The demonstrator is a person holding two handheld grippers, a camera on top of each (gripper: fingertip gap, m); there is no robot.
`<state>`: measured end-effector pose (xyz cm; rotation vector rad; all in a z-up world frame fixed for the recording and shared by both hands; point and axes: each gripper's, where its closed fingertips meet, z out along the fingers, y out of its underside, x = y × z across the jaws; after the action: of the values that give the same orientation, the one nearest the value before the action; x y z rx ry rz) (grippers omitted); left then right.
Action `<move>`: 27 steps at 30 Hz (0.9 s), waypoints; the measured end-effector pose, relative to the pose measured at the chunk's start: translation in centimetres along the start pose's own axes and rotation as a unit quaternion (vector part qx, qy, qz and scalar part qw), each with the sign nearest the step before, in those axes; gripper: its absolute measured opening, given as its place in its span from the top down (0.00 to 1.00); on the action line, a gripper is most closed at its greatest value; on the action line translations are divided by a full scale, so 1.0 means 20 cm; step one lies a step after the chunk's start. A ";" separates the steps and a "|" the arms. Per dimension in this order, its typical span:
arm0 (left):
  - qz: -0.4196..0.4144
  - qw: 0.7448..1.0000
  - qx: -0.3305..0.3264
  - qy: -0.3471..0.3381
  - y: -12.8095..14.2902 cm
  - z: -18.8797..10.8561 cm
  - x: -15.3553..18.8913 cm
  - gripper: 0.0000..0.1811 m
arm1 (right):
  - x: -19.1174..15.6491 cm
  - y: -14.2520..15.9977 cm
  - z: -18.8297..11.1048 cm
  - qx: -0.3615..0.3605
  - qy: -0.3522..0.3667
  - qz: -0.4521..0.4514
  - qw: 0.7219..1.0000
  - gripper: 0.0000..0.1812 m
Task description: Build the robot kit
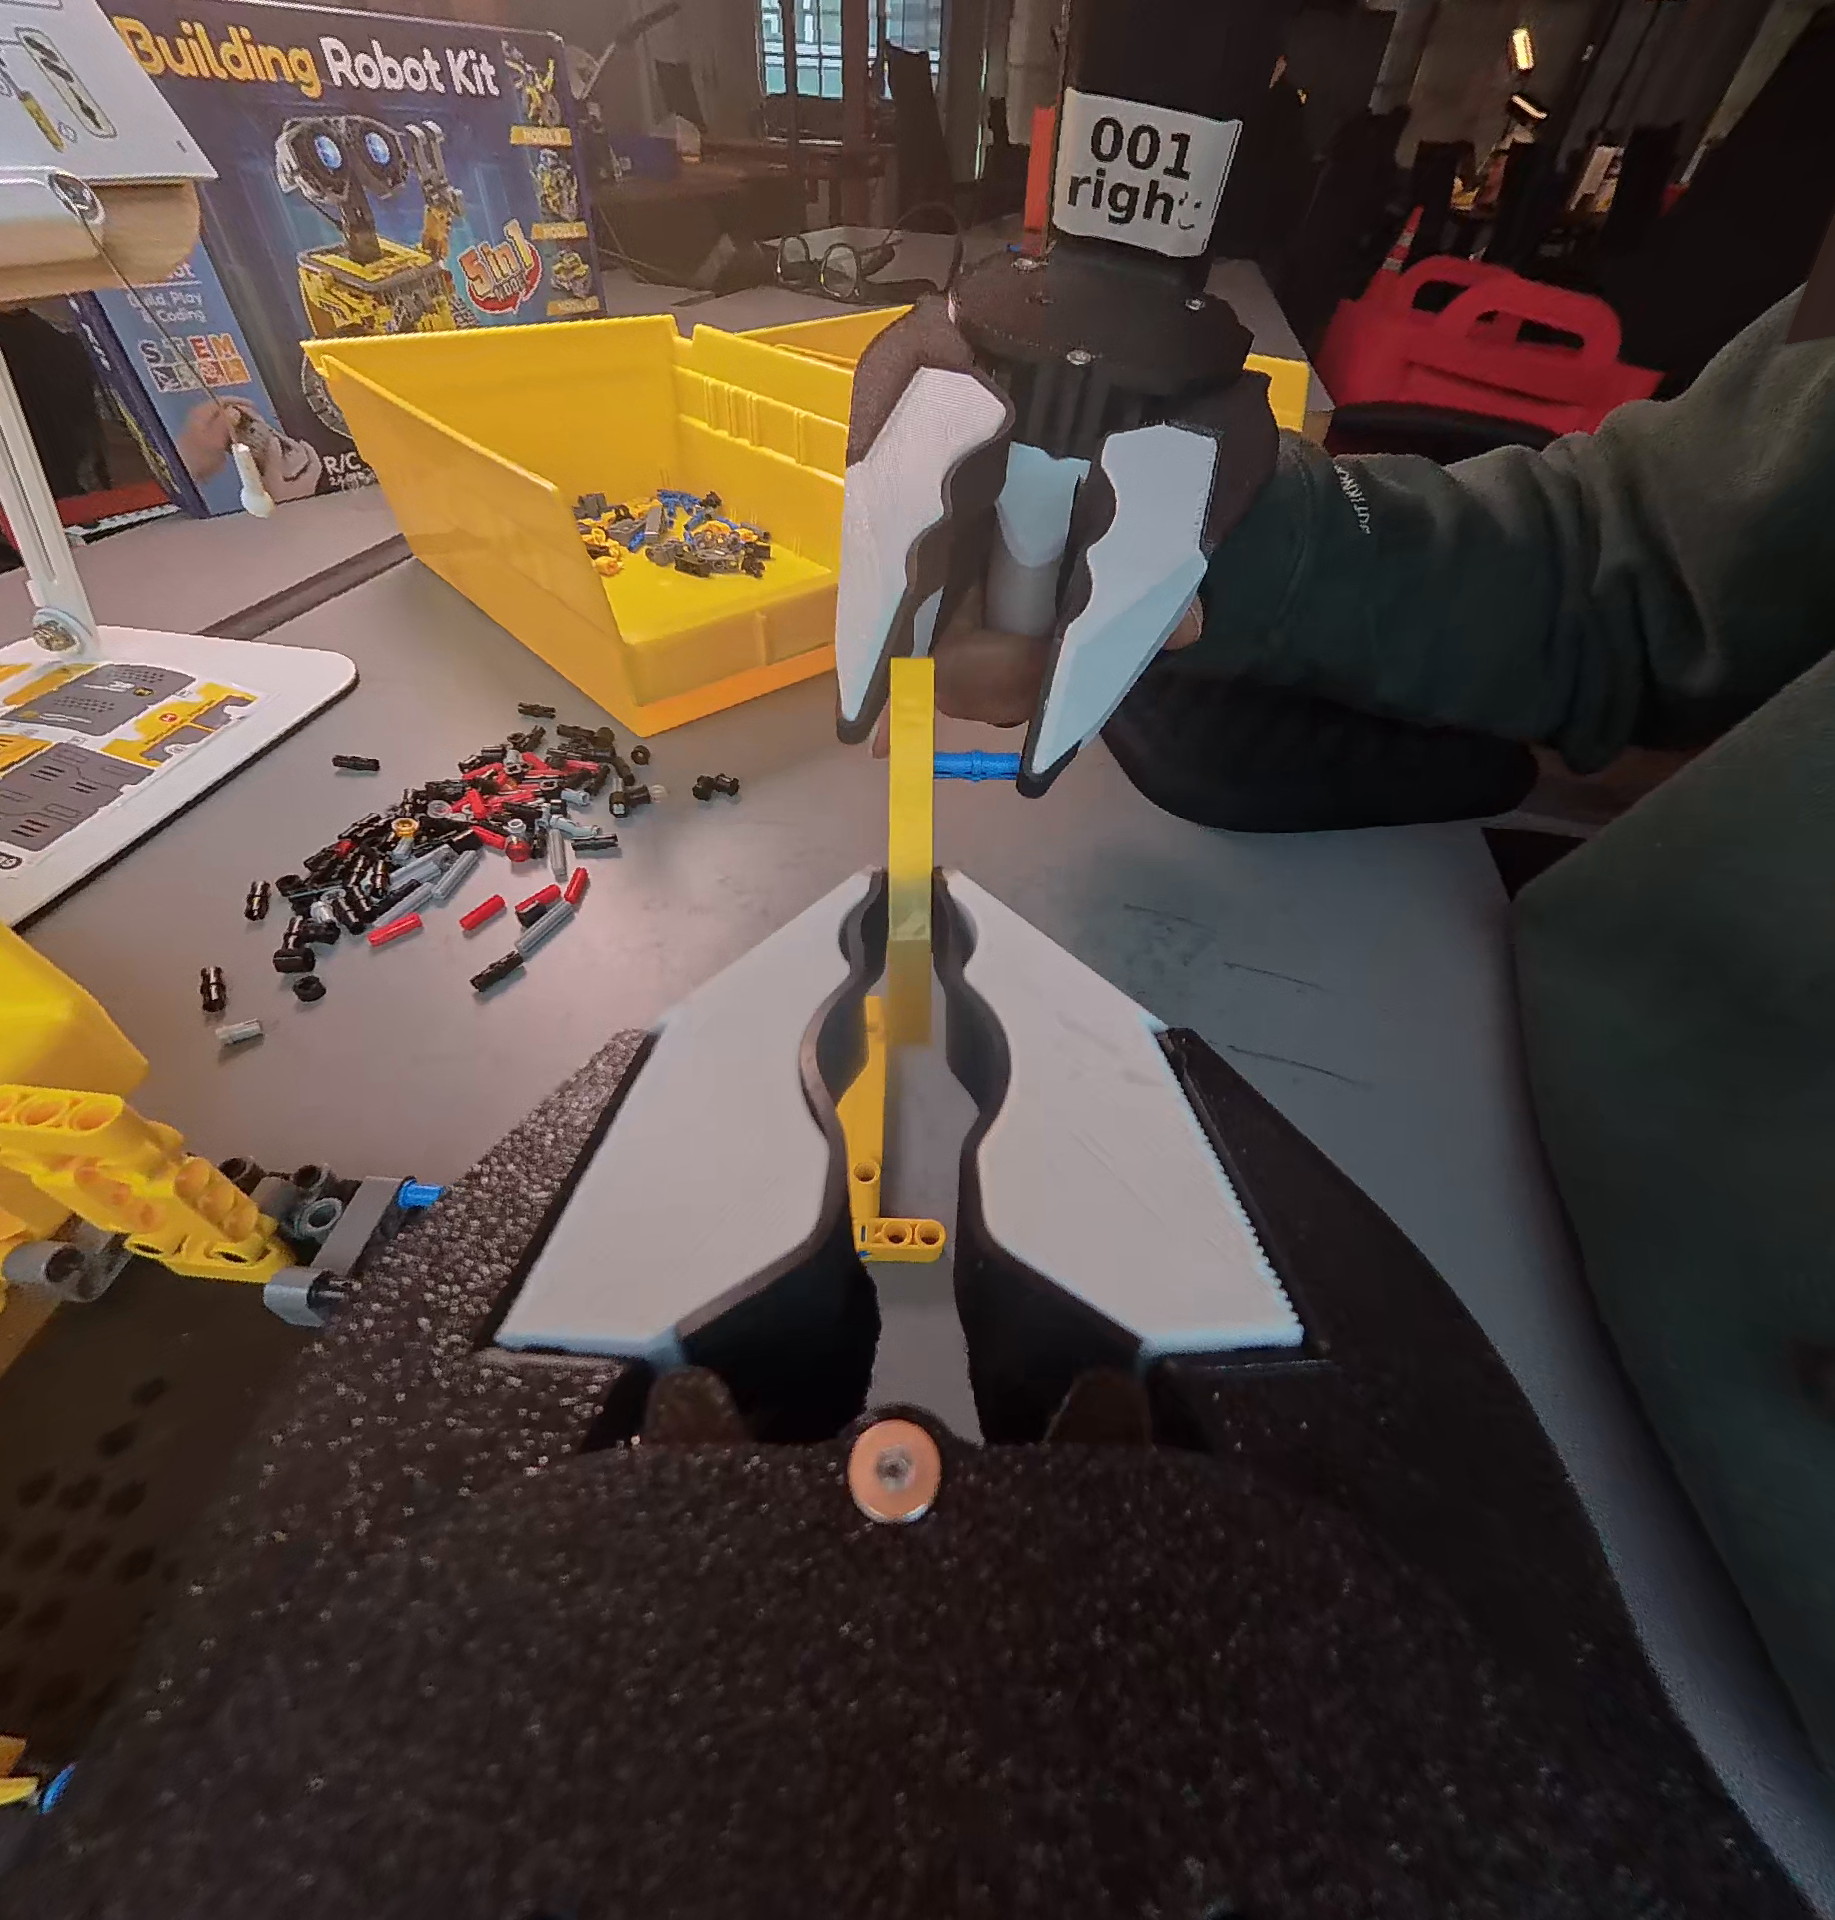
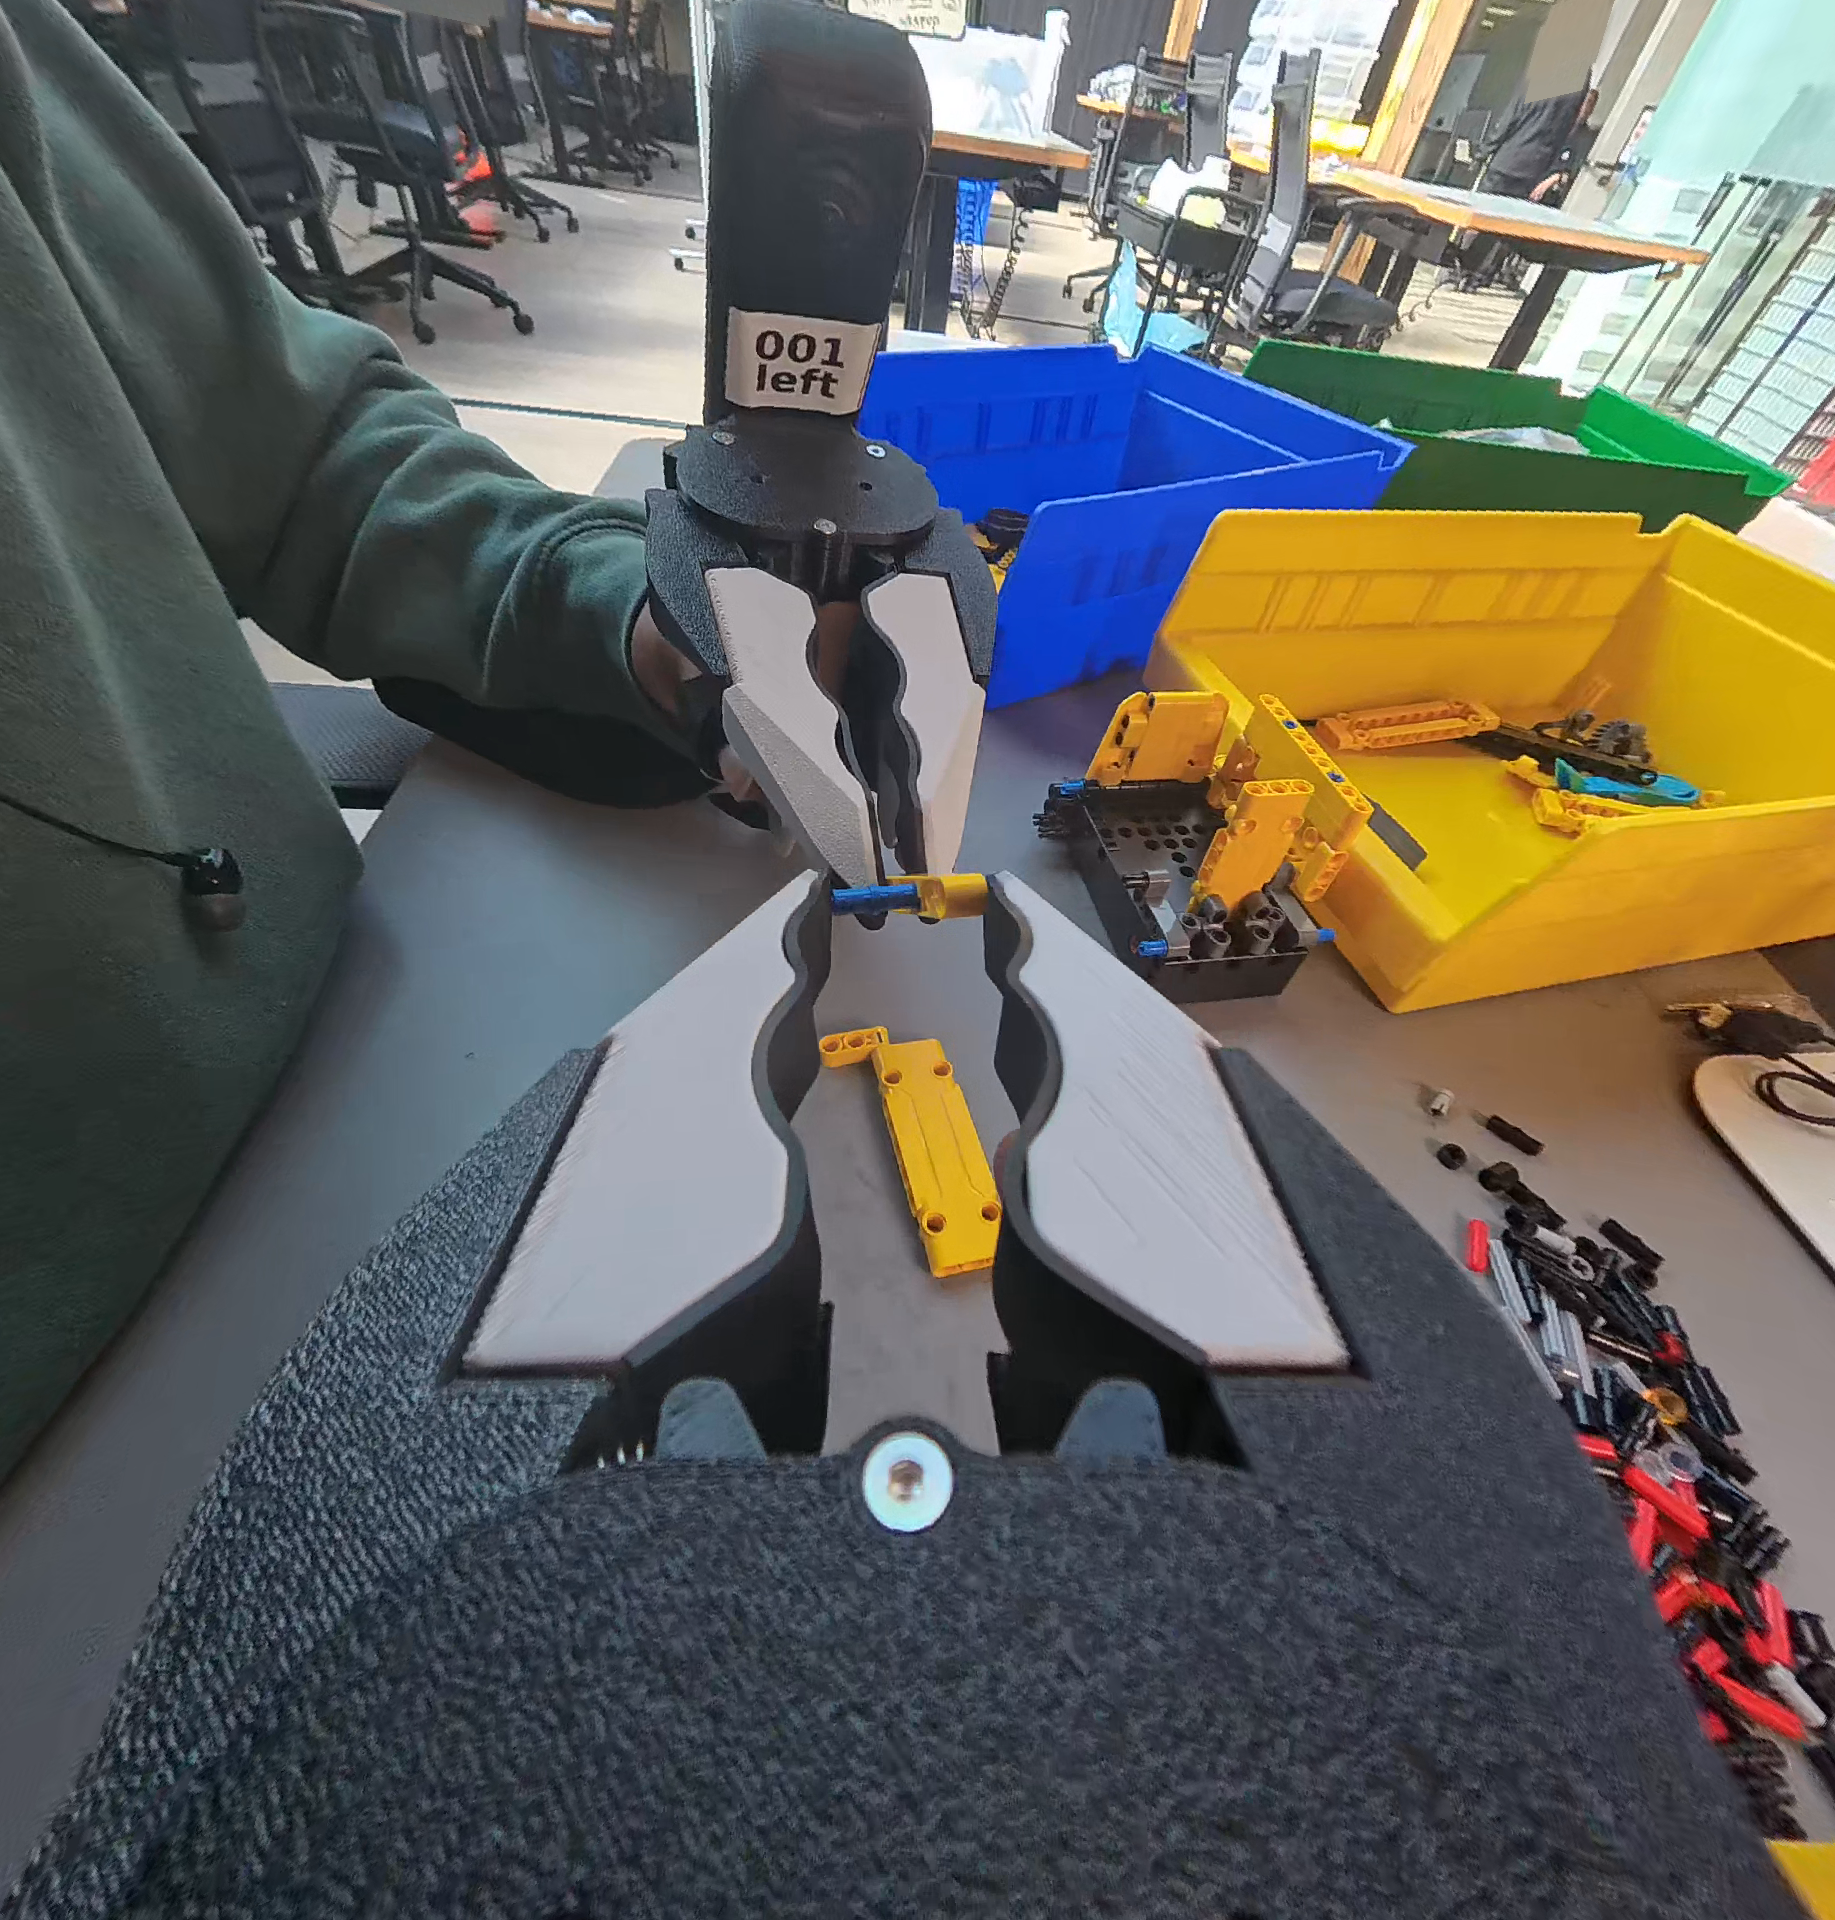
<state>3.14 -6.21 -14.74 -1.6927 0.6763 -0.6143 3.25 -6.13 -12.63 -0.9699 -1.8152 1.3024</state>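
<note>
My left gripper is shut on a long yellow beam and holds it on edge above the grey table. A blue pin sticks out sideways from the beam's far end. My right gripper is closed across both: one fingertip presses the blue pin, the other presses the yellow beam. The left gripper comes in from above in the right wrist view. A second yellow panel lies flat on the table under the right gripper.
A pile of black, red and grey pins lies left of the grippers. A yellow bin holds small parts. A partly built yellow and black model stands beside another yellow bin; a blue bin is behind. An instruction sheet on a white stand is at the left. The tips of both grippers are at nearly the same place.
</note>
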 end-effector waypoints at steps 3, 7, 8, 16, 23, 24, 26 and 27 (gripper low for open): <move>-0.005 1.000 0.000 0.013 0.00 0.00 0.02 0.96 | -0.02 -0.01 0.00 0.006 -0.007 -0.004 1.000 0.85; 0.012 1.000 -0.012 0.012 0.02 0.00 0.04 0.97 | -0.04 0.00 0.01 -0.001 -0.011 -0.013 1.000 0.85; 0.013 1.000 -0.012 0.012 0.02 0.00 0.04 0.97 | -0.04 0.00 0.01 0.001 -0.011 -0.014 1.000 0.85; 0.027 0.999 -0.031 0.023 0.06 0.01 0.08 0.96 | -0.08 0.00 0.05 0.016 -0.031 0.009 0.999 0.86; 0.006 1.000 -0.009 0.011 0.02 0.00 0.05 0.97 | -0.04 0.01 0.02 0.024 -0.027 0.040 0.999 0.89; 0.008 1.000 -0.008 0.012 0.02 0.00 0.05 0.97 | -0.04 0.00 0.02 0.027 -0.029 0.039 0.998 0.89; 0.003 1.000 0.004 0.011 -0.01 -0.01 0.05 0.97 | -0.04 -0.03 0.01 0.035 -0.020 0.031 0.999 0.89; 0.000 1.000 0.006 0.010 -0.02 -0.01 0.04 0.97 | -0.03 -0.03 0.01 0.035 -0.016 0.032 0.999 0.89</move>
<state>3.64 -6.91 -14.35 -1.6766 0.6866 -0.6351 3.16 -6.81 -12.25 -0.9806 -1.7629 1.4185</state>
